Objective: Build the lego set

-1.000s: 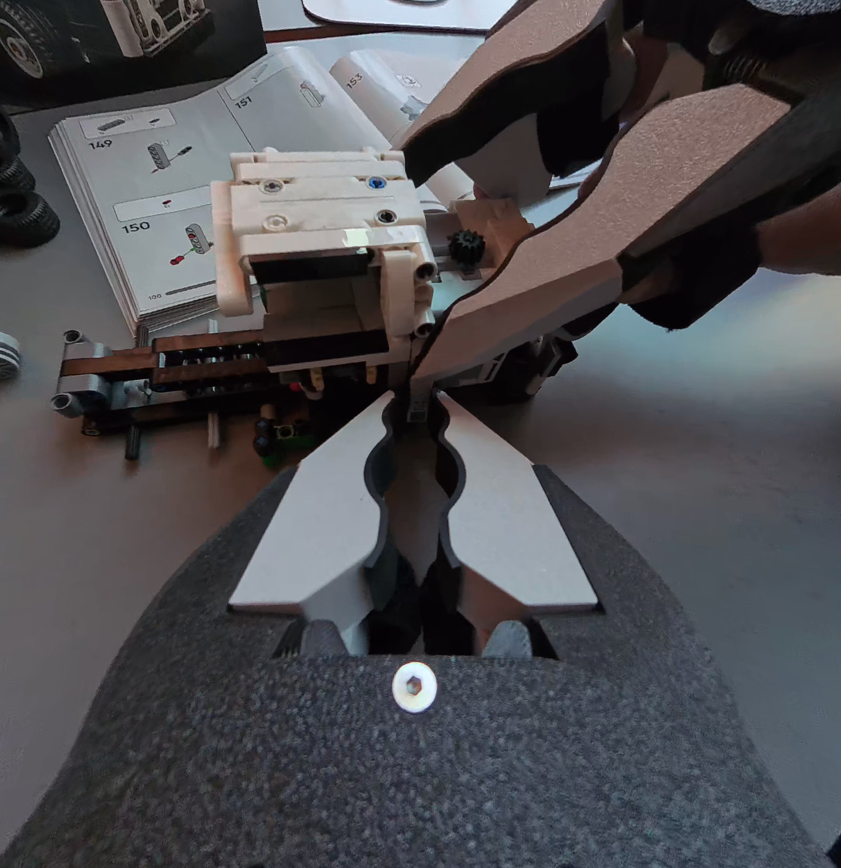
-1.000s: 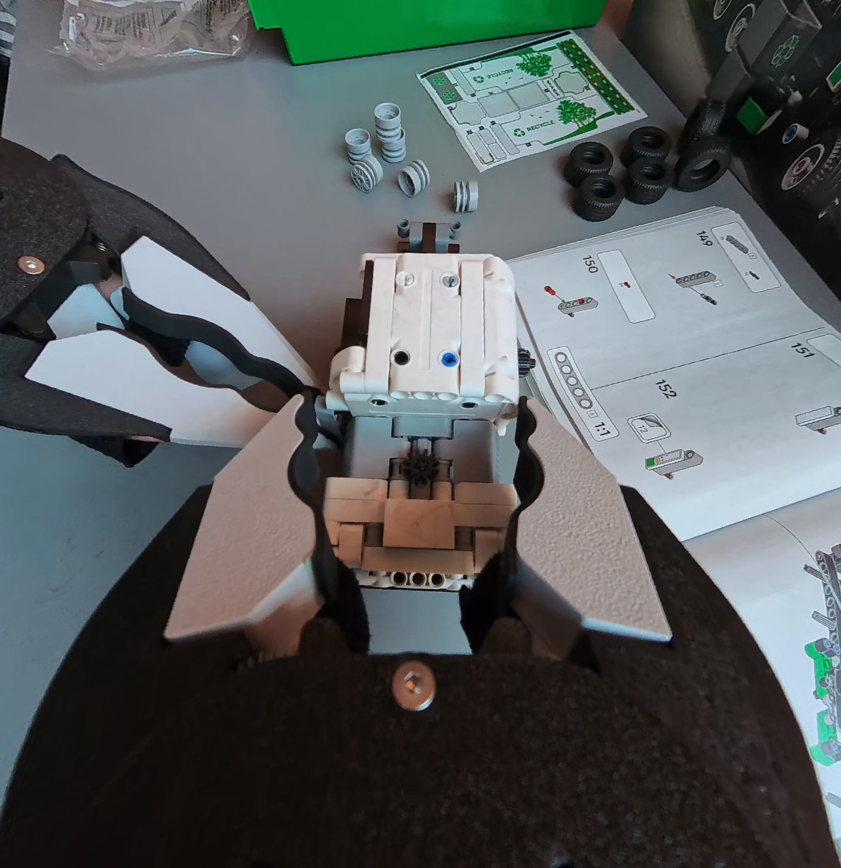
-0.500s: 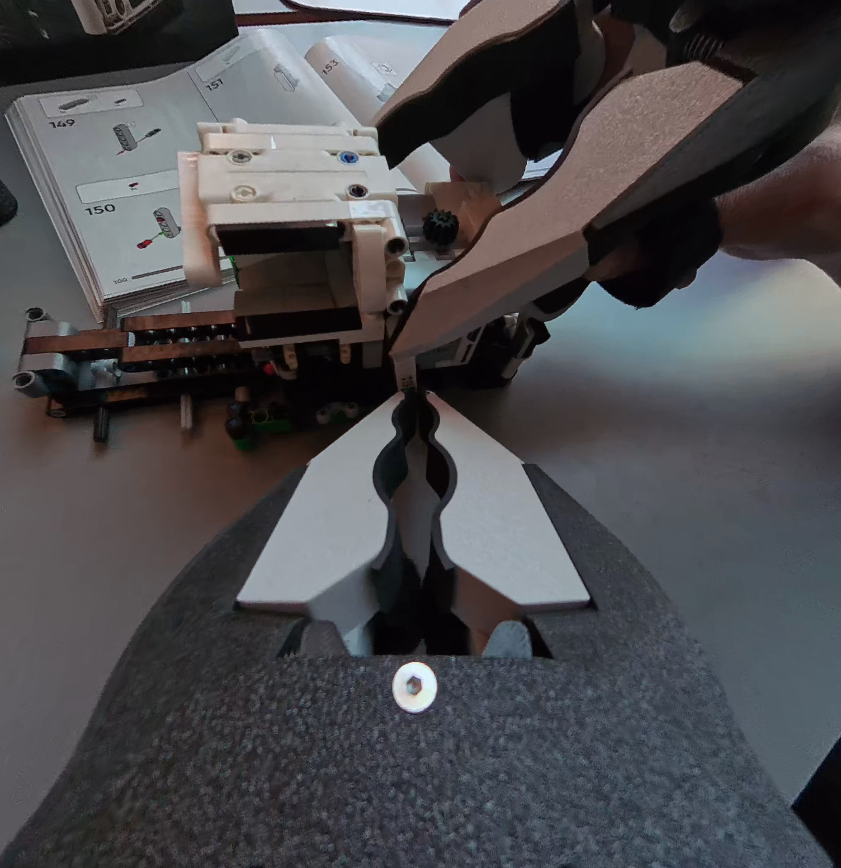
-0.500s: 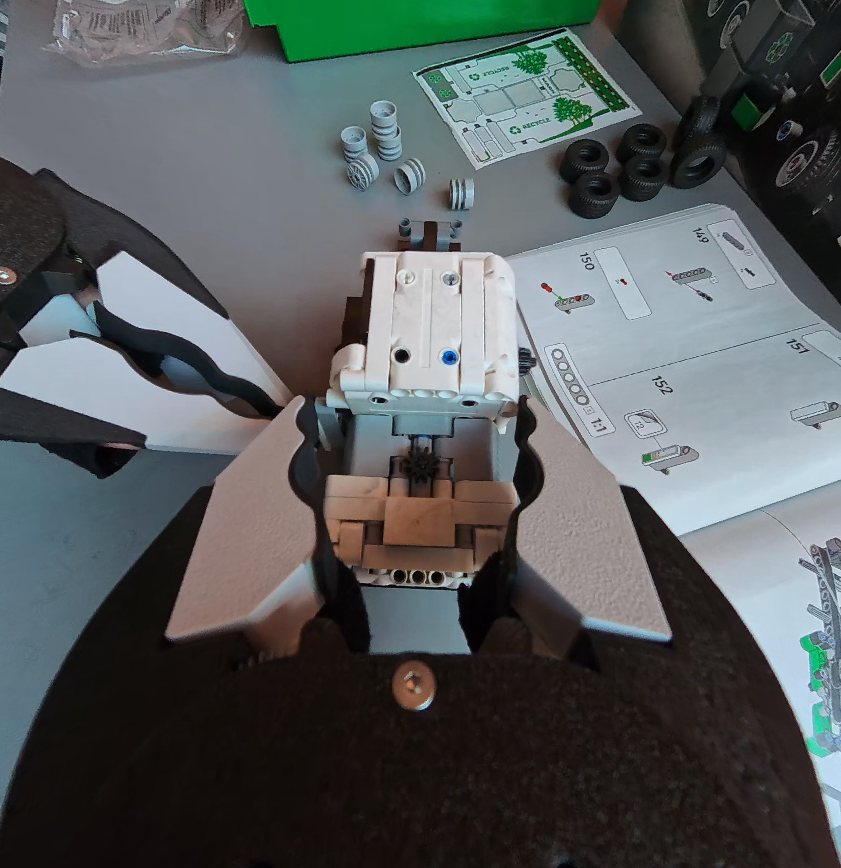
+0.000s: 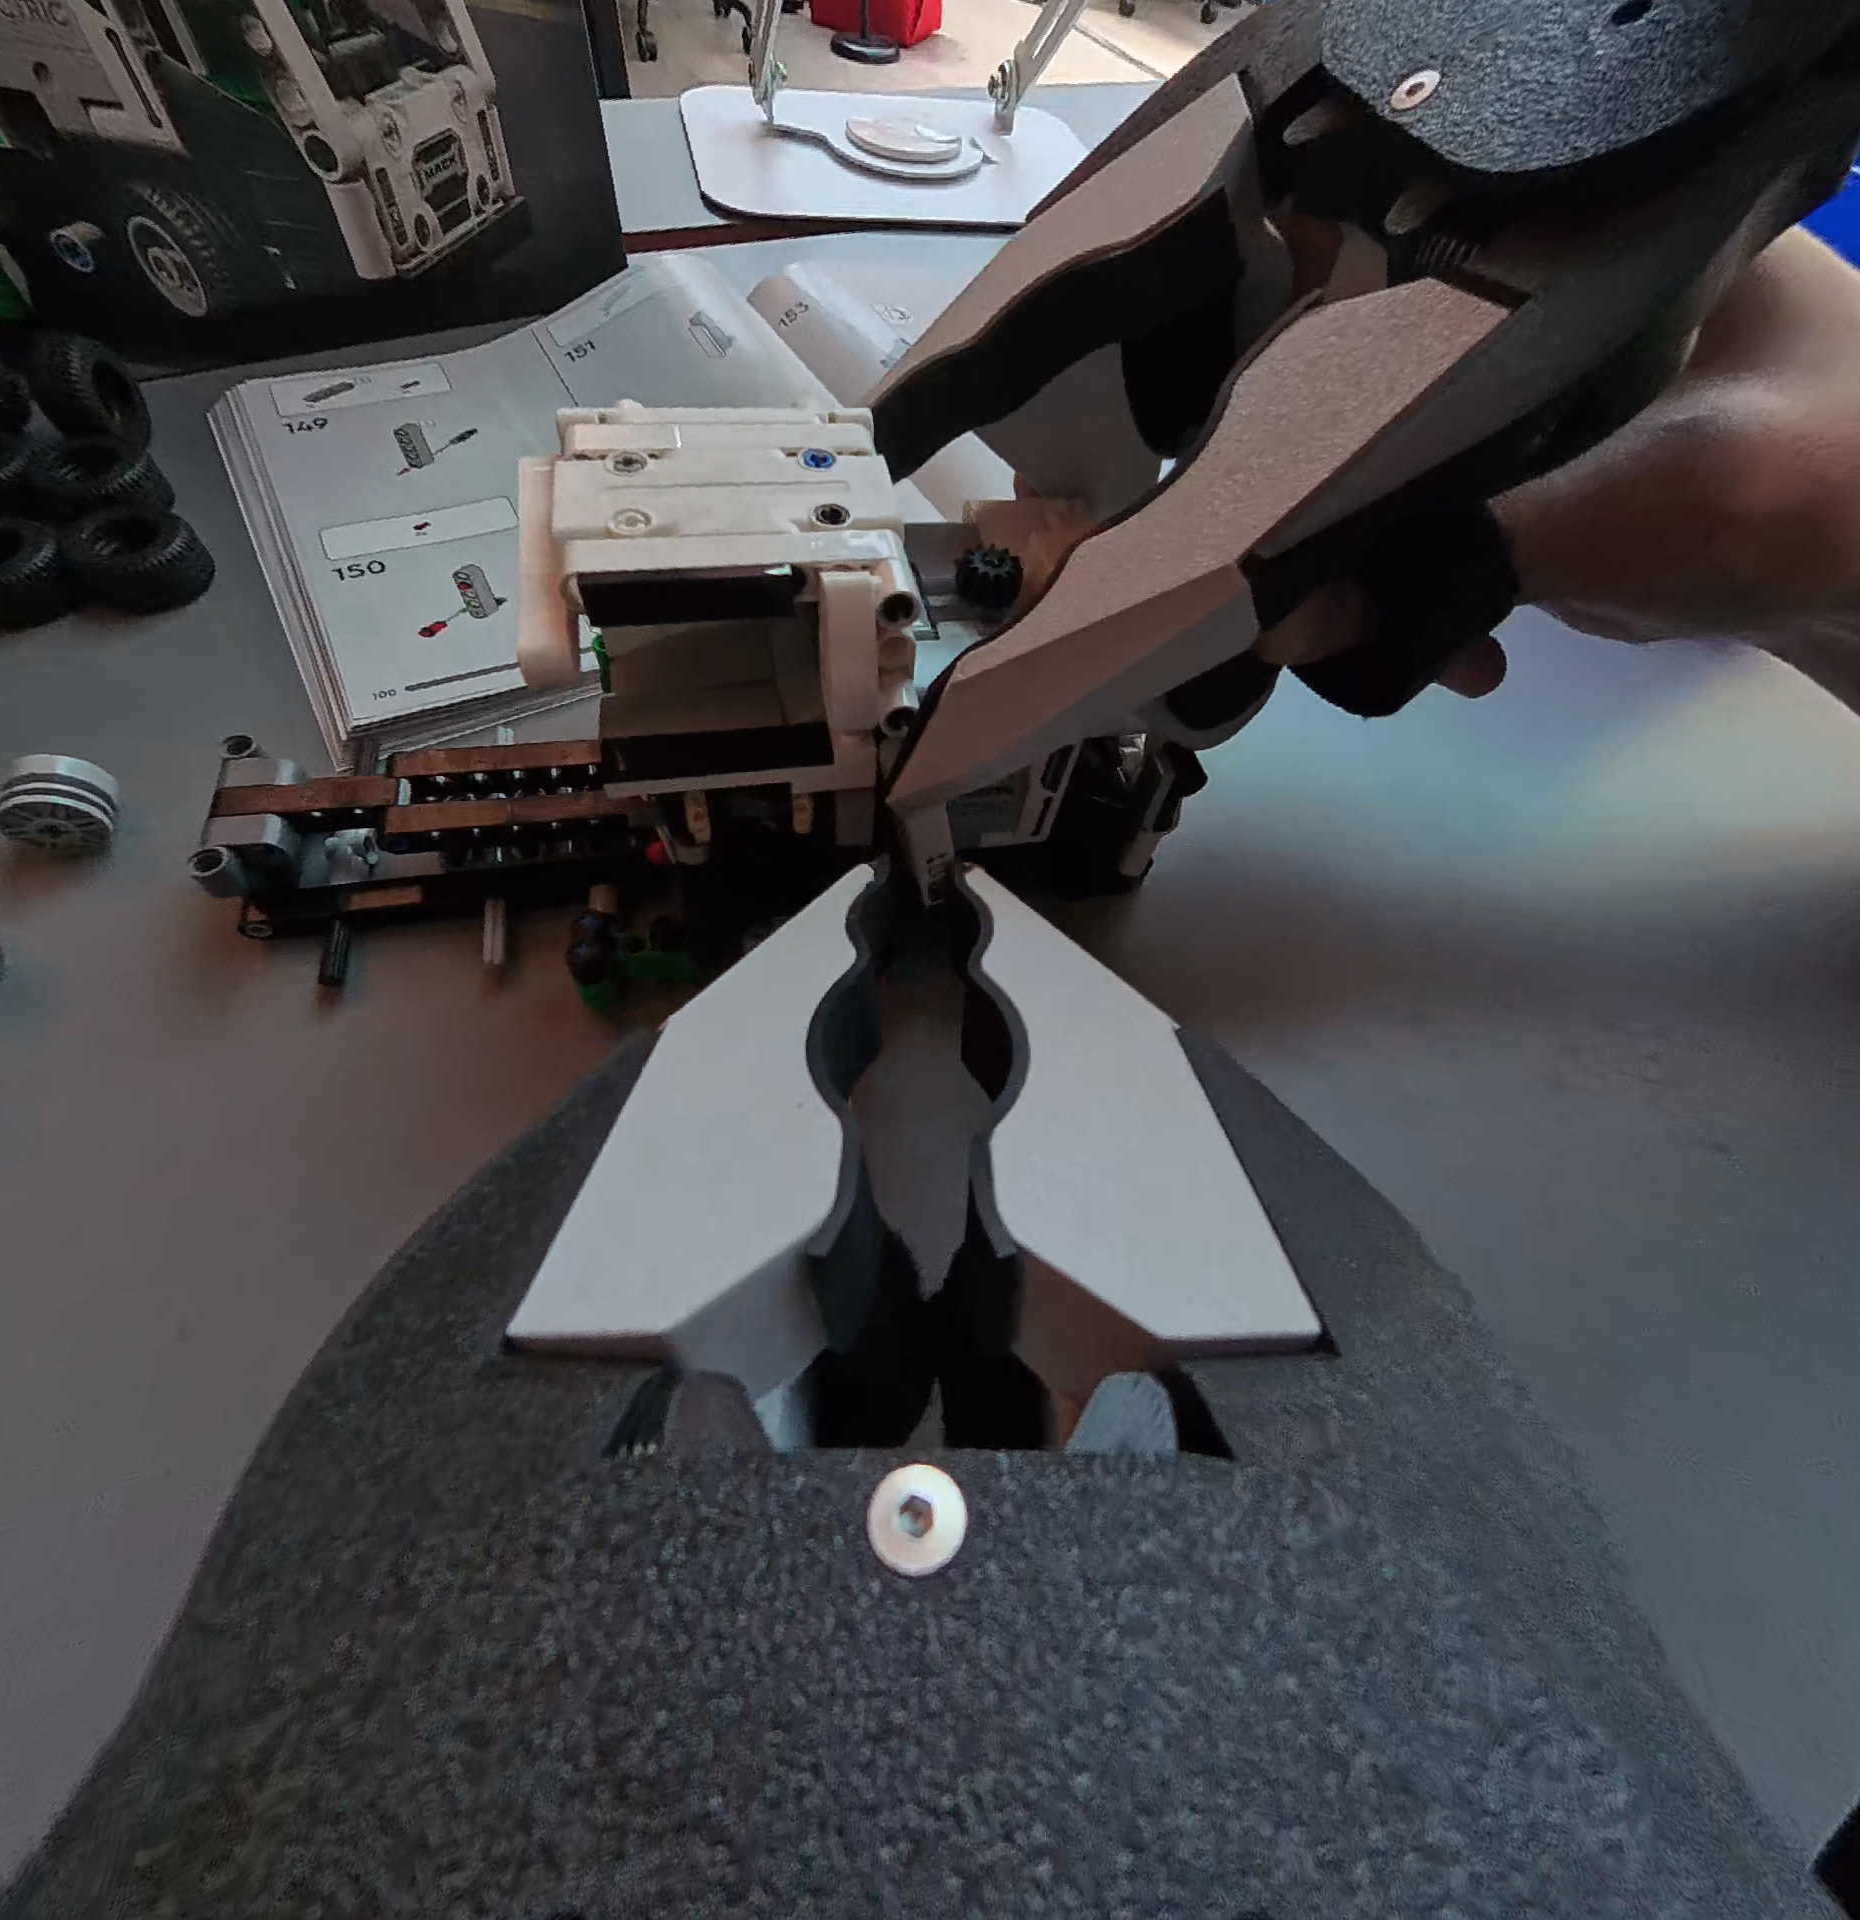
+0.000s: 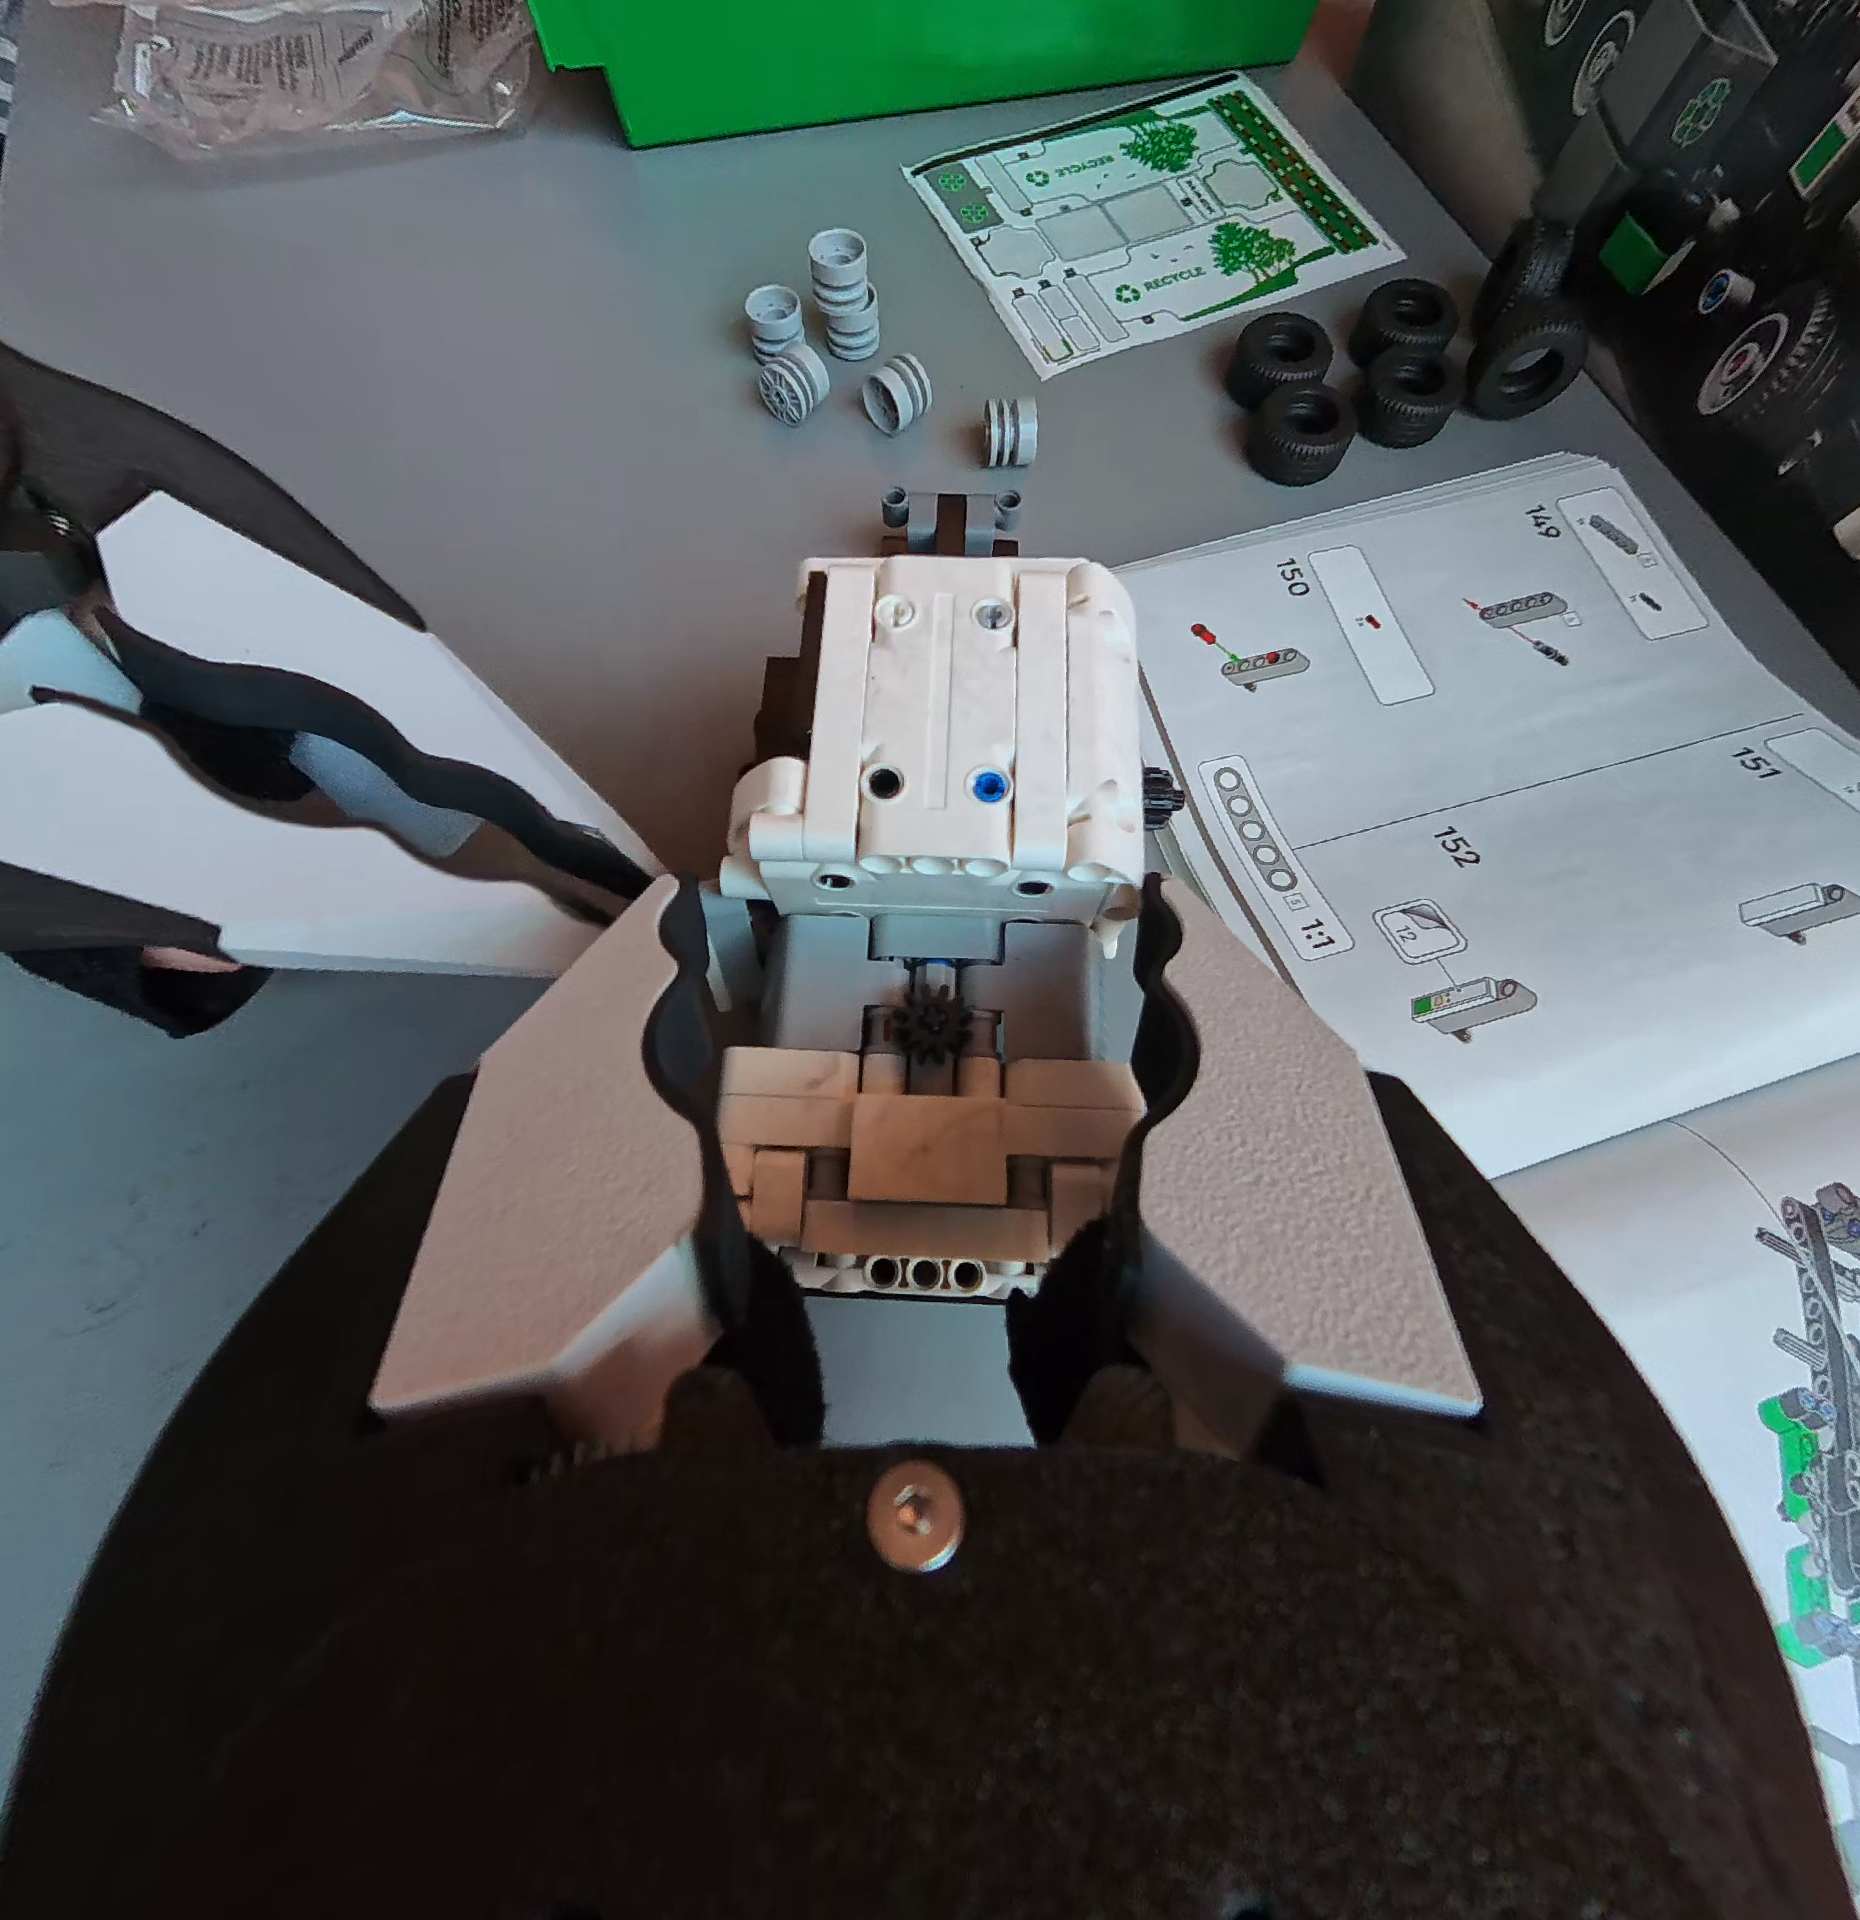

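Note:
The partly built lego truck [image 6: 947, 727], with a white cab and a tan front, lies on the grey table; its dark chassis [image 5: 427, 810] sticks out to the left. My right gripper [image 6: 915, 894] is shut on the model's front, one finger on each side; it also shows in the left wrist view [image 5: 895, 613]. My left gripper [image 5: 921, 883] has its tips nearly together on a small thin grey strip [image 5: 931, 847], right at the model's lower side by the right gripper's near finger. The left gripper also shows in the right wrist view [image 6: 625, 883].
An open instruction booklet [image 6: 1528, 779] lies beside the model. Black tyres [image 6: 1352, 384], grey wheel hubs [image 6: 832, 322], a sticker sheet [image 6: 1144, 218], a green box [image 6: 905, 52] and a plastic bag [image 6: 302, 73] lie farther back. The set's dark box [image 5: 282, 156] stands at the far left.
The left gripper drew back a little from the model's side and then stayed close to it, still holding the strip. The right gripper kept its hold on the model.

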`<state>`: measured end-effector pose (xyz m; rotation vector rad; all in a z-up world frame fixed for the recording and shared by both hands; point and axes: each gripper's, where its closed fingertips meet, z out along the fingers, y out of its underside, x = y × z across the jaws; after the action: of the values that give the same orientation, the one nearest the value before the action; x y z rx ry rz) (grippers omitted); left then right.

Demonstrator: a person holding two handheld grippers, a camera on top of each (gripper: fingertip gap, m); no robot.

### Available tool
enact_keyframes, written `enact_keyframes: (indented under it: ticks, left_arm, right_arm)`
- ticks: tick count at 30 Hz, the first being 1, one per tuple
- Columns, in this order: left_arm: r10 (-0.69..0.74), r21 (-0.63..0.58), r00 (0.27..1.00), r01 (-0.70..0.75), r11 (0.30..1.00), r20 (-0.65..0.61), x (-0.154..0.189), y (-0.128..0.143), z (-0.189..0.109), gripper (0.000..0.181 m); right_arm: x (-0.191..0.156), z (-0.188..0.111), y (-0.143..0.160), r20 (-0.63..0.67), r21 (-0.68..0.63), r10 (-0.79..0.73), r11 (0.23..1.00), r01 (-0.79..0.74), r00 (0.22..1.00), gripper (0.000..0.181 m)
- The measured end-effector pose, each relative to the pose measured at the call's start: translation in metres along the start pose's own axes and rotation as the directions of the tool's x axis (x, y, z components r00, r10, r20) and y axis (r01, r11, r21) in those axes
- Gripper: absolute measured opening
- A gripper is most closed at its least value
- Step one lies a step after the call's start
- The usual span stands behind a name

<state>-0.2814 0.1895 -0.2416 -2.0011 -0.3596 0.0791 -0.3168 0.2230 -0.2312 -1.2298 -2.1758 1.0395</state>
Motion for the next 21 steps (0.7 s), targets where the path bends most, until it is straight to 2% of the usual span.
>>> enact_keyframes:
  ticks: [1, 8, 13, 17, 21]
  left_arm:
    - [0.002, -0.002, 1.000, -0.002, 1.000, 0.000, 0.001, 0.000, 0.000, 0.010]
    - [-0.008, -0.026, 1.000, 0.008, 1.000, 0.004, 0.000, 0.000, 0.011, 0.007]
    - [0.042, -0.030, 0.998, -0.041, 0.999, 0.039, -0.001, 0.000, 0.011, 0.007]
    - [0.118, -0.041, 0.993, -0.116, 0.992, 0.026, -0.003, 0.001, 0.011, 0.007]
    - [0.122, -0.054, 0.992, -0.123, 0.991, -0.018, -0.004, 0.000, 0.011, 0.007]
  right_arm:
    - [0.000, 0.000, 0.000, -0.001, 0.000, 0.001, 1.000, -0.001, 1.000, 0.081]
    - [0.001, 0.000, 0.000, -0.008, -0.002, 0.007, 1.000, -0.007, 1.000, 0.081]
    - [0.000, 0.000, 0.000, -0.009, -0.005, 0.010, 1.000, -0.010, 1.000, 0.082]
    - [-0.001, -0.001, 0.000, 0.021, -0.006, 0.021, 1.000, -0.021, 1.000, 0.082]
    - [-0.001, -0.003, -0.001, 0.052, -0.002, 0.048, 0.999, -0.048, 0.997, 0.082]
